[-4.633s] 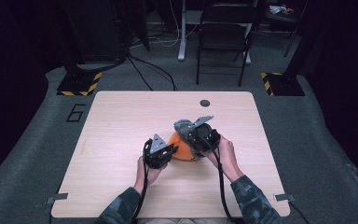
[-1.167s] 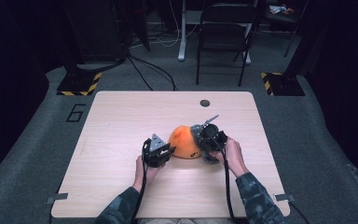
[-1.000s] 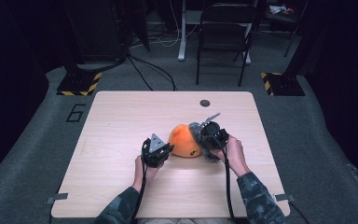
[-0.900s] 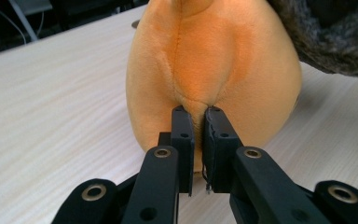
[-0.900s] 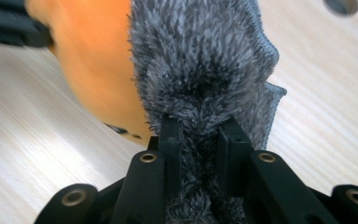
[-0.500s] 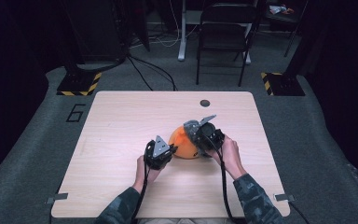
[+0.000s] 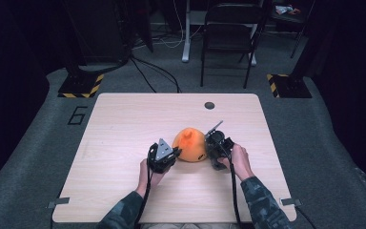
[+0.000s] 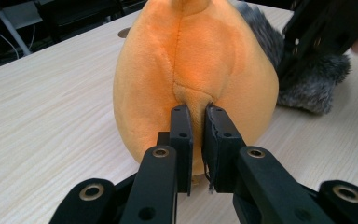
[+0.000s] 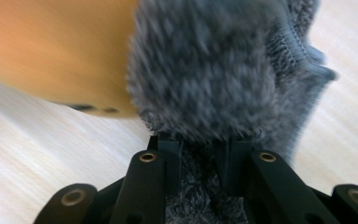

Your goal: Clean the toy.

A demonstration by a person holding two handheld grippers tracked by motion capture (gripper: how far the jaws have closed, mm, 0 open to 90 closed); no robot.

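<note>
Gripping grey fur (image 9: 205,79), the right tool (image 7: 217,143) has dropped lower; left tool (image 8: 198,116) stays pinching the orange plush (image 8: 191,70).

The round orange plush toy (image 8: 196,70) is soft, short-napped cloth with stitched seams. The grey fuzzy cloth (image 9: 214,70) beside it has long, shaggy pile and a knitted edge. Both lie on the pale wood-grain table (image 7: 124,124), smooth and matt. The gripper jaws are matt black plastic.

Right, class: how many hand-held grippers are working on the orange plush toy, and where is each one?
2. The left hand-held gripper pinches the orange plush toy on its left side; the right hand-held gripper clamps the grey fuzzy fabric at the toy's right side.
</note>
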